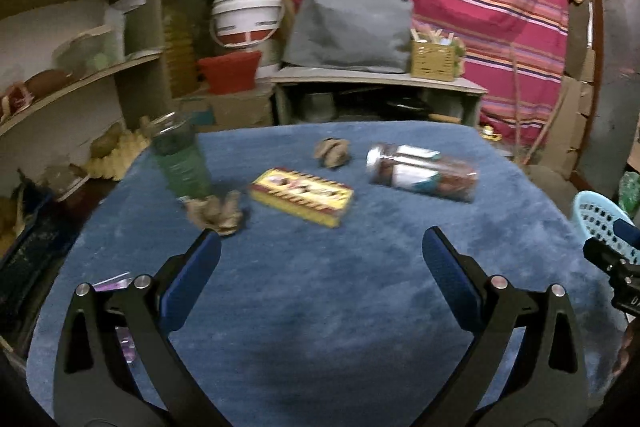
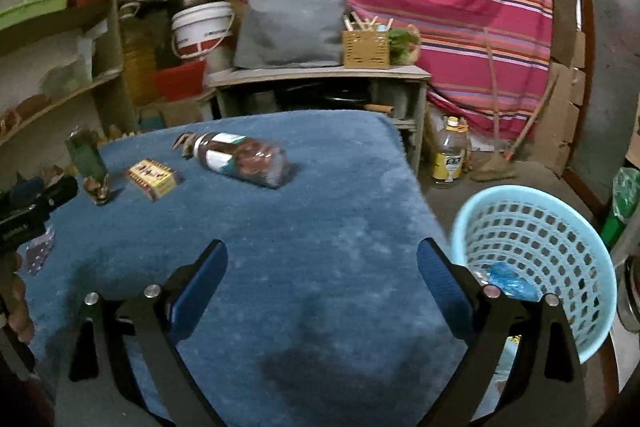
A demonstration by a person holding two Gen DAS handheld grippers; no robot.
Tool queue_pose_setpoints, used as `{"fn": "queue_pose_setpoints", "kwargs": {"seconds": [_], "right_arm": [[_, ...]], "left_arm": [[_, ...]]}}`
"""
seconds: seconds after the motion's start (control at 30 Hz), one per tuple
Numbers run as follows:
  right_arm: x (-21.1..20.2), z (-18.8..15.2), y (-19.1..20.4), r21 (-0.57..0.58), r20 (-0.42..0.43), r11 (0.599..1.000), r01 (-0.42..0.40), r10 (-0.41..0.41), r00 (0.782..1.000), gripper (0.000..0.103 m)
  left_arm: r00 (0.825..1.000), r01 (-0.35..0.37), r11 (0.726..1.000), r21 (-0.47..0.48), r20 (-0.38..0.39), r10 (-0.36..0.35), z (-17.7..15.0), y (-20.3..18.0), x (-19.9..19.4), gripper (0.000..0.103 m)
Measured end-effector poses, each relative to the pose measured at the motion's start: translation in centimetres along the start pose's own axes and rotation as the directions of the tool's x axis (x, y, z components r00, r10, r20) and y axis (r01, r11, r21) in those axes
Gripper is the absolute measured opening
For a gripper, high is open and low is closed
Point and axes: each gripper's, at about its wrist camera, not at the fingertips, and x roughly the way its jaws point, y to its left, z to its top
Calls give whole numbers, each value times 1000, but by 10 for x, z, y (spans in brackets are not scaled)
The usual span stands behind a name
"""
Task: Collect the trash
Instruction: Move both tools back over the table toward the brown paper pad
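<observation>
On the blue cloth table (image 1: 320, 307) lie a yellow box (image 1: 302, 197), two crumpled brown papers (image 1: 216, 213) (image 1: 332, 153) and a clear jar (image 1: 422, 171) on its side; a green bottle (image 1: 182, 163) stands upright at the left. My left gripper (image 1: 322, 235) hovers open and holds nothing, short of the nearer paper. My right gripper (image 2: 322, 245) is open over the table's right part, nothing between its fingers. Beside it stands a light blue basket (image 2: 540, 259) with a blue wrapper (image 2: 508, 281) inside. The jar (image 2: 240, 159) and box (image 2: 154, 179) lie far ahead.
A purple wrapper (image 1: 116, 281) lies by my left gripper's left finger. Cluttered shelves (image 1: 80, 79) stand to the left, and a low cabinet (image 1: 380, 83) with a grey bag behind the table. A plastic bottle (image 2: 450, 155) sits on the floor.
</observation>
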Motion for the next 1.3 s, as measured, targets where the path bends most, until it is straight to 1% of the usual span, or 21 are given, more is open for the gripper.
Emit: {"fn": "queue_pose_setpoints", "kwargs": {"seconds": [0.13,0.23,0.33,0.63,0.77,0.97,1.17,1.3], "right_arm": [[7,0,19,-30,-8,1000,-6,5,1000,94],[12,-2,30,-50,-14,999,-2,1,1000,95],[19,-5,35,-56,-22,998,2,-4,1000,95],[42,-2,36,-59,-60,998,17,-21,998,95],[52,1,36,-50,-82,999,12,-16,996,96],[61,10,38,-50,-82,999,2,-6,997,97],[67,12,44,-75,-80,997,-11,5,997,98],[70,11,42,-67,-90,998,-8,2,996,98]], "left_arm": [[1000,-23,999,-42,-8,23,-9,30,6,98],[999,-41,997,-63,-18,40,-15,43,11,98],[998,-63,995,-83,-37,60,-20,57,20,98],[996,-73,988,-133,-62,65,-27,83,33,98],[995,-76,985,-156,-72,65,-27,92,37,98],[994,-91,982,-168,-80,78,-26,98,45,98],[992,-100,981,-169,-88,86,-26,98,48,98],[991,-107,982,-157,-100,92,-29,97,48,98]]}}
